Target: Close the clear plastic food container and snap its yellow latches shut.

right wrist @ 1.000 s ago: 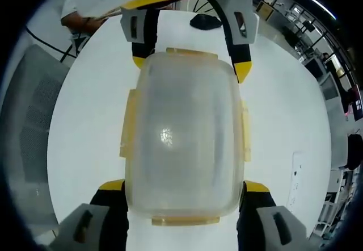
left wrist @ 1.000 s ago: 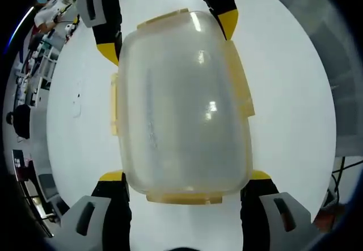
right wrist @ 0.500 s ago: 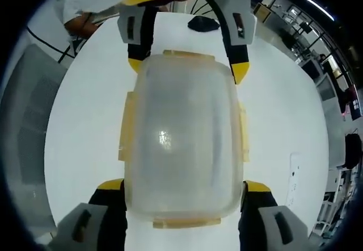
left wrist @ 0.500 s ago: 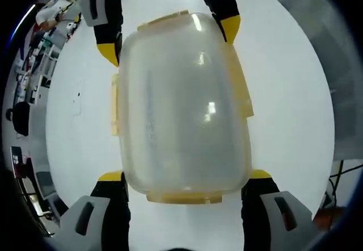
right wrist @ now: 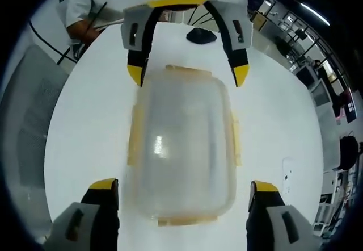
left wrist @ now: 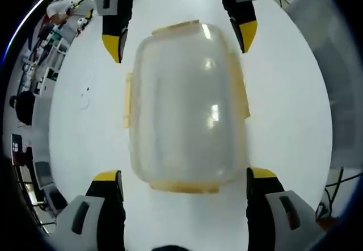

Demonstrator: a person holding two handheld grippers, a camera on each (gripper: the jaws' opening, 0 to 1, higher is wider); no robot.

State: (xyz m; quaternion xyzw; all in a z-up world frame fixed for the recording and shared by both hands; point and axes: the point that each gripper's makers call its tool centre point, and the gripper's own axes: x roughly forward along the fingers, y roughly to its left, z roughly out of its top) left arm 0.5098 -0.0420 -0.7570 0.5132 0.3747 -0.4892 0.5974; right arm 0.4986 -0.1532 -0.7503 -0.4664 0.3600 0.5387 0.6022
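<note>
I am holding my left gripper (left wrist: 184, 180) and right gripper (right wrist: 184, 191) jaws apart, straddling opposite ends of the clear container (left wrist: 187, 106) lying on the white table (left wrist: 289, 120). It looks light, slick, slightly flexible; I am judging the yellow latches (left wrist: 184, 187) the best press points.

I can't tell whether the yellow latches (left wrist: 184, 186) on the cloudy container (left wrist: 186, 106) are snapped, nor what it holds. A small dark thing (right wrist: 201, 35) at the bench's (right wrist: 91, 120) far edge is too small to name.
</note>
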